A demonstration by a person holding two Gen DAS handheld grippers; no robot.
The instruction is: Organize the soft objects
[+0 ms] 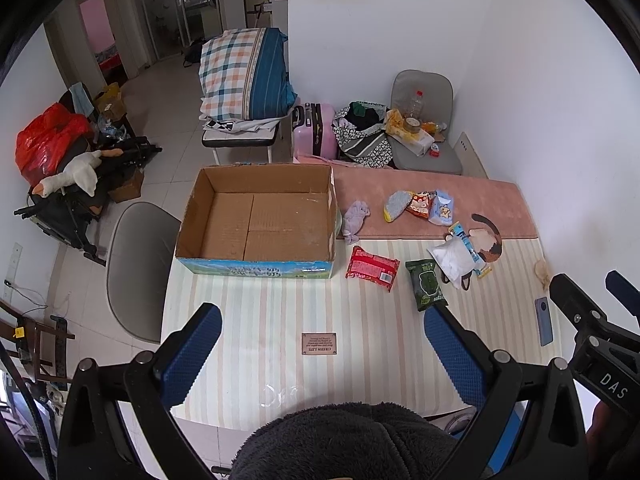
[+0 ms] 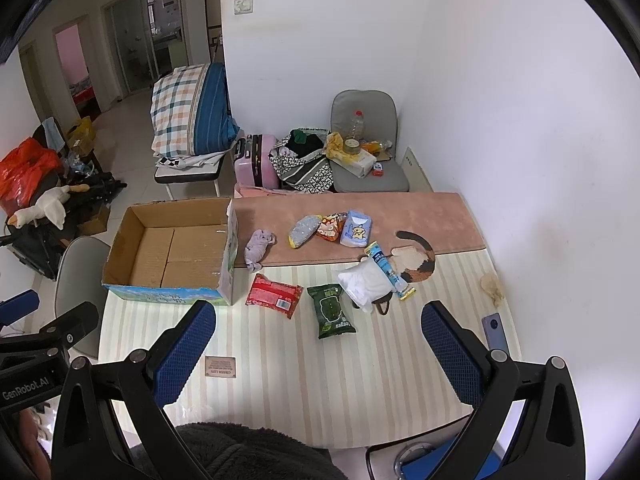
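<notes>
An open, empty cardboard box (image 1: 256,220) (image 2: 172,256) stands at the table's left. To its right lie a lilac cloth (image 1: 355,218) (image 2: 258,246), a red packet (image 1: 372,268) (image 2: 274,296), a green wipes pack (image 1: 426,290) (image 2: 334,316), a white pouch (image 1: 456,258) (image 2: 366,284), a grey sponge (image 1: 397,205) (image 2: 304,231), an orange snack bag (image 1: 420,203) (image 2: 330,226) and a blue tissue pack (image 1: 442,208) (image 2: 355,229). My left gripper (image 1: 324,344) and right gripper (image 2: 320,344) are both open and empty, above the table's near edge.
A phone (image 1: 544,320) (image 2: 496,332) lies at the table's right edge. A pink mat (image 2: 400,216) covers the far half of the table. A grey chair (image 1: 140,268) stands left of the table. Another chair with clutter (image 1: 424,132) and a pink suitcase (image 1: 314,130) stand behind.
</notes>
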